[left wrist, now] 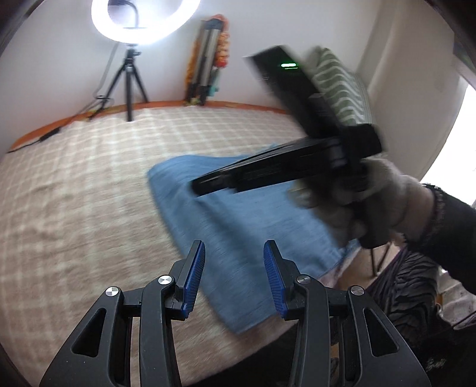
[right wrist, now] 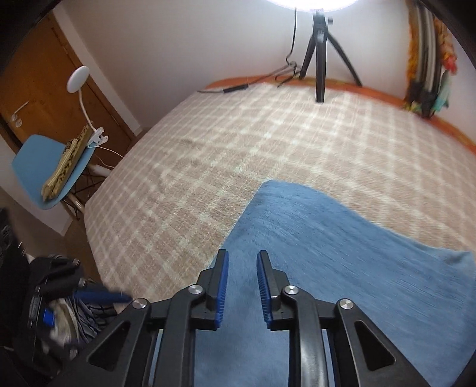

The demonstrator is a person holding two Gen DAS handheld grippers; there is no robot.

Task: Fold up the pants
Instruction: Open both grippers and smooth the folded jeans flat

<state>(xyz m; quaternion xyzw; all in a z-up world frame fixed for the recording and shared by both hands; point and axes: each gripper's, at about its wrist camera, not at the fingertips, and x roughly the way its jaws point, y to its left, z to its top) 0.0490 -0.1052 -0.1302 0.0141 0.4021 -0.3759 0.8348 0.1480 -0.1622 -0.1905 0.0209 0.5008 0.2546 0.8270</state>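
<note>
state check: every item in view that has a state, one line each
left claw: open, empty, above the pants edge
right claw: open, empty, over the pants
pants: blue, lying flat on the bed, not gripped
ring light: on, on its tripod
blanket: spread over the bed
blue chair: beside the bed, folded patterned cloth on the seat

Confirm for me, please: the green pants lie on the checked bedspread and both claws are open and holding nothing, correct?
Not quite: the pants are blue, not green, as the right wrist view shows. The rest stands: they lie on the checked bedspread, and the left claw and right claw are both open and holding nothing.
</note>
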